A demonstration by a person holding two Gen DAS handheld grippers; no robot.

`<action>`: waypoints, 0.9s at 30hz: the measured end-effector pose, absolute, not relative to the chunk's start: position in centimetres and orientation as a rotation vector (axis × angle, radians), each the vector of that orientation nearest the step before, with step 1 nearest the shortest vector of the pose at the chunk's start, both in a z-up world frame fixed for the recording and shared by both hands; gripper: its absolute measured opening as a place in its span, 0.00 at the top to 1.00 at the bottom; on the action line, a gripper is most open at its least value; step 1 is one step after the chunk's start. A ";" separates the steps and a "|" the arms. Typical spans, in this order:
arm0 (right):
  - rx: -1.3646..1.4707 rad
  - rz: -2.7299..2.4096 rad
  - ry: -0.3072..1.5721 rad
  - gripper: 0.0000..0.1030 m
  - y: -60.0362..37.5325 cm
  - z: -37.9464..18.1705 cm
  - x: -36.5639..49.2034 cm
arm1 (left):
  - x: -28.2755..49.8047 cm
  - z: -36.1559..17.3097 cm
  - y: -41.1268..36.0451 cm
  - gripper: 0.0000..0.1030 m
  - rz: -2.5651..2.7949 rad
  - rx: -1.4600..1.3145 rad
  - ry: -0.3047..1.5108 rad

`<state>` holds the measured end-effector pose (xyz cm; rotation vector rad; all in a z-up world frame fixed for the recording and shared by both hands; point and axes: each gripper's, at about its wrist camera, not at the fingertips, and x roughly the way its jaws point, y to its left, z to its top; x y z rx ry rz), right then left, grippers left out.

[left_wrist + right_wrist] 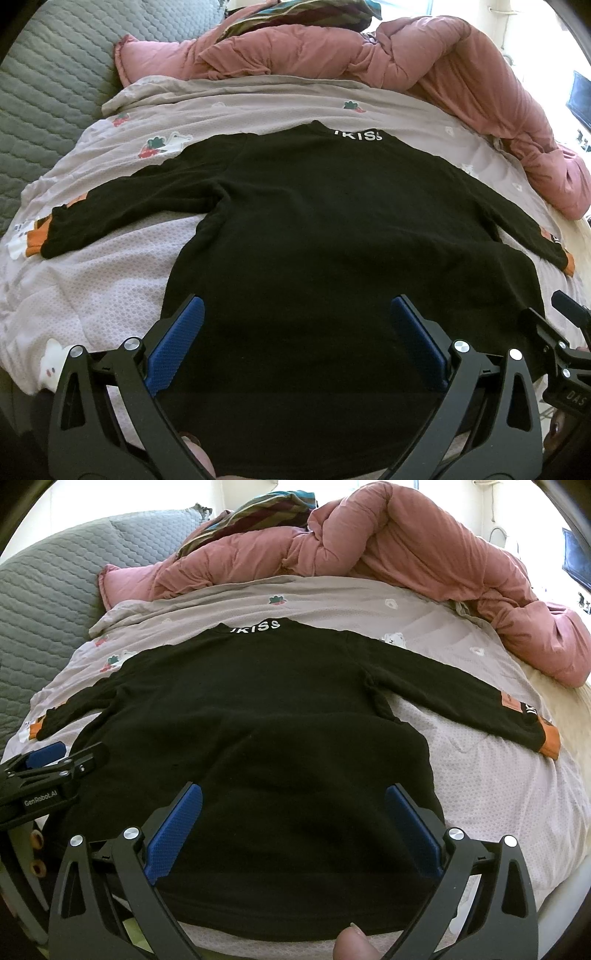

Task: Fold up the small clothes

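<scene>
Low in both frames, over the hem | we hold left gripper [297, 341] and right gripper [293, 829] spread apart, gripping nothing | black sweater [332, 229] lies flat, sleeves out, ready to fold

The black sweater [314, 229] is a soft, matt knit with a slightly fuzzy face; its cuffs [548, 742] are orange ribbed cloth, and white stitched letters [255, 625] mark the collar. The pale bedsheet [110, 266] is thin matt cloth with a fine honeycomb texture and printed figures. The pink duvet [424, 550] looks like crumpled matt cotton. The grey cover [48, 74] is quilted cloth. Each tool [295, 332] [293, 812] is matt black plastic with shiny metal rivets [454, 833] and blue, finely dimpled pads [173, 347].
</scene>
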<state>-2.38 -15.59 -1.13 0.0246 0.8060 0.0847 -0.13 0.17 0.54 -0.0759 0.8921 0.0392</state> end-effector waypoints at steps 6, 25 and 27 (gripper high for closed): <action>0.023 0.085 0.804 0.04 -15.7 -1.1 -2.4 | -0.1 0.6 0.2 0.08 0.037 -0.076 0.891; 0.023 0.075 0.792 0.04 -15.8 -1.1 -2.2 | 0.4 0.5 0.0 0.08 0.030 -0.079 0.889; 0.022 0.071 0.790 0.04 -16.0 -1.1 -2.1 | 0.5 0.5 -0.2 0.08 0.031 -0.077 0.888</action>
